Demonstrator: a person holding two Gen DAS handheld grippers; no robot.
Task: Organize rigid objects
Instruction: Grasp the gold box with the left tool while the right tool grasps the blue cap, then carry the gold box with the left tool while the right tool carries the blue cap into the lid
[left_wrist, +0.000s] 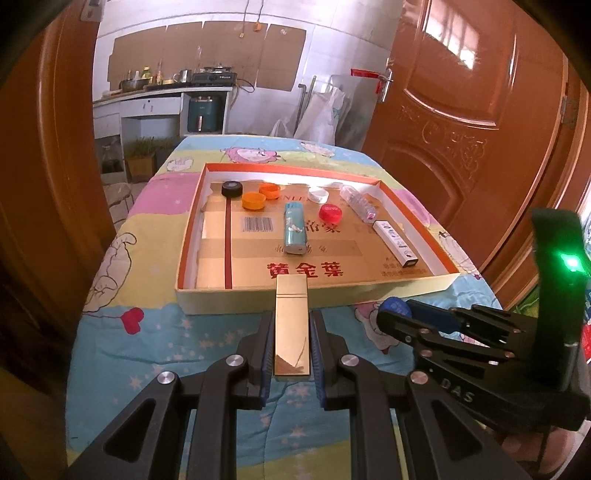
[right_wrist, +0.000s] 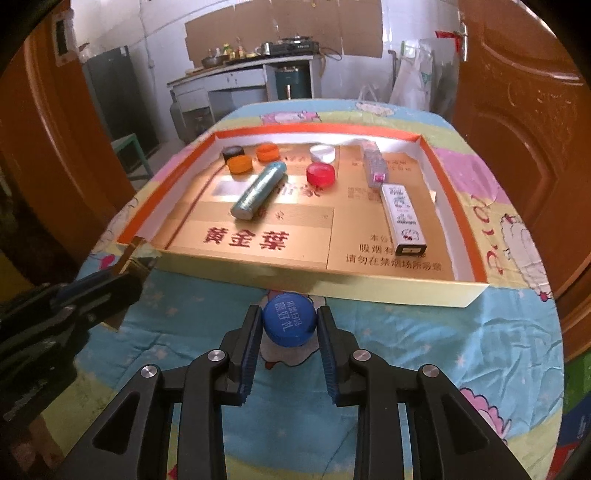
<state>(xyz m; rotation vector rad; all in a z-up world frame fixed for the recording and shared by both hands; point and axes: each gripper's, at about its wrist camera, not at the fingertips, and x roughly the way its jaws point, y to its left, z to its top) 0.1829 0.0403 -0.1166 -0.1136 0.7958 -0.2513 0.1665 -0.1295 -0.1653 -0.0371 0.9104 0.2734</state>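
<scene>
Before the tray's (left_wrist: 417, 282) near edge, the left gripper (left_wrist: 290, 334) pinches a gold box (left_wrist: 290, 325) lengthwise. Beside it, the right gripper (right_wrist: 289, 328) pinches a blue cap (right_wrist: 289, 323), both seemingly poised for placing inside.

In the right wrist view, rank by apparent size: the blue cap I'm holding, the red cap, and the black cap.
1. blue cap, though nearness inflates it
2. red cap
3. black cap, farthest away, so its true size is unsure

left tongs (left_wrist: 290, 343) — clamped, level | right tongs (right_wrist: 289, 325) — clamped, level
</scene>
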